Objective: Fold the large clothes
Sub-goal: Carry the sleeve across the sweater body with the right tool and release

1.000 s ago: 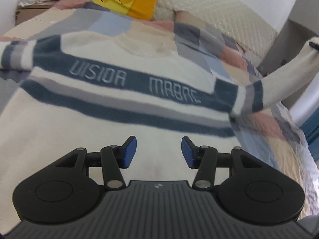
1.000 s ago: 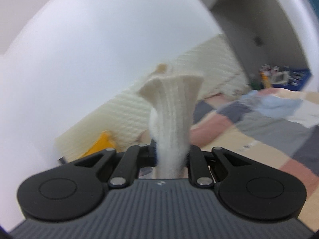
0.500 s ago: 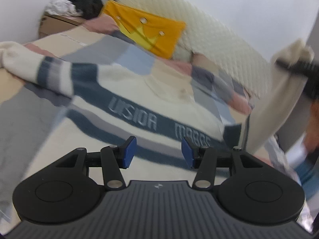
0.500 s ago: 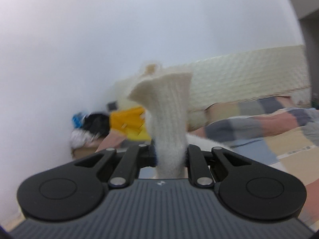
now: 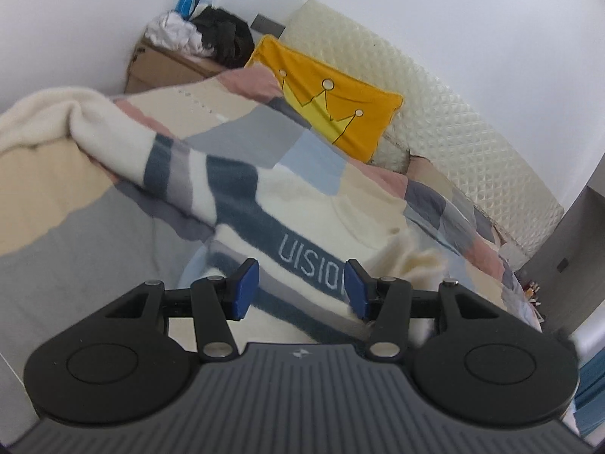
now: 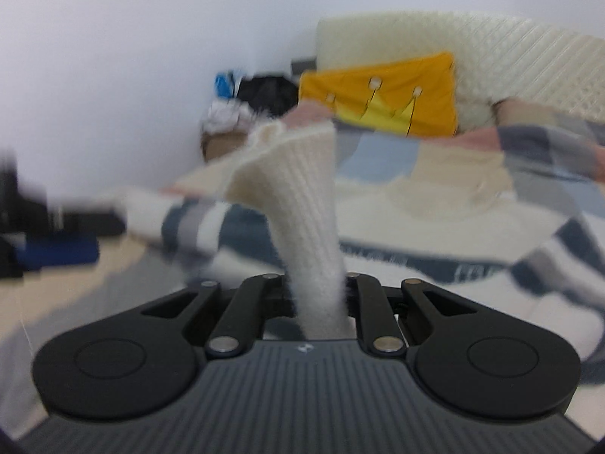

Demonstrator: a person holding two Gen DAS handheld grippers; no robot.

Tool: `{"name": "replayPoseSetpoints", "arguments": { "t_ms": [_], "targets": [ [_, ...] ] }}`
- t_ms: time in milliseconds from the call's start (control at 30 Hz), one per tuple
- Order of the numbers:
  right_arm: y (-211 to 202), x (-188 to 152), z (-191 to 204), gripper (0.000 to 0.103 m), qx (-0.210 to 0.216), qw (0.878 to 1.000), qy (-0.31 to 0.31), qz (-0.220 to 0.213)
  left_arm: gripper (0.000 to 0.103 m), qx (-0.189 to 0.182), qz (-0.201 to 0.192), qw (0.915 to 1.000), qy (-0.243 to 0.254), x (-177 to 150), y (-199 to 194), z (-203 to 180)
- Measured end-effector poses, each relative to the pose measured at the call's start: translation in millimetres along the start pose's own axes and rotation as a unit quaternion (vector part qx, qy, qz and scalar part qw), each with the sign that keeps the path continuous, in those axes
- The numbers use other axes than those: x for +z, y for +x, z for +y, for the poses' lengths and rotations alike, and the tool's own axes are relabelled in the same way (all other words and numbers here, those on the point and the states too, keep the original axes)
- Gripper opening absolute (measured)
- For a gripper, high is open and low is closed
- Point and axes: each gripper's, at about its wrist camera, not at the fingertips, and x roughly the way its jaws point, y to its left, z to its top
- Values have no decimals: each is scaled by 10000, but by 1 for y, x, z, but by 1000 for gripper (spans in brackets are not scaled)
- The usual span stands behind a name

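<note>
The cream sweater (image 5: 302, 204) with navy stripes lies flat, collar toward the headboard (image 5: 453, 121) — right tongs (image 6: 319, 295) pinch its ribbed cuff (image 6: 298, 193); left tongs (image 5: 298, 291) half-wide, empty.

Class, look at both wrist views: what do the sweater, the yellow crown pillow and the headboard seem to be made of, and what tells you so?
Sweater: a fuzzy knit, probably wool or acrylic; the cuff in the right claw shows ribbing and fluffy edges.
Crown pillow: smooth matte woven cloth, likely cotton; no pile or sheen.
Headboard: padded, diamond-quilted cream cover, fabric or faux leather; unclear.

Home bedroom: patchwork bed (image 5: 75, 227), quilted headboard (image 5: 472, 121).
</note>
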Motion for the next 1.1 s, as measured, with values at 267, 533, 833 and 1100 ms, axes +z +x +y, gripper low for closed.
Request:
{"name": "replayPoseSetpoints", "arguments": {
  "t_ms": [267,533,833,1100],
  "targets": [
    [24,-34,14,17,102,9974,-197,692,56,174,19,9998,-112,4,18,20],
    [9,-36,15,64,774,9891,-543,1132,56,50,94,9995,-293,5,21,26],
    [-42,-28,-18,64,971,9900,-376,956,44,-522,578,9962,381,-24,34,-21],
    [-35,-30,-75,49,109,9947,583,844,22,-341,966,9909,878,-54,56,-47]
  ]
}}
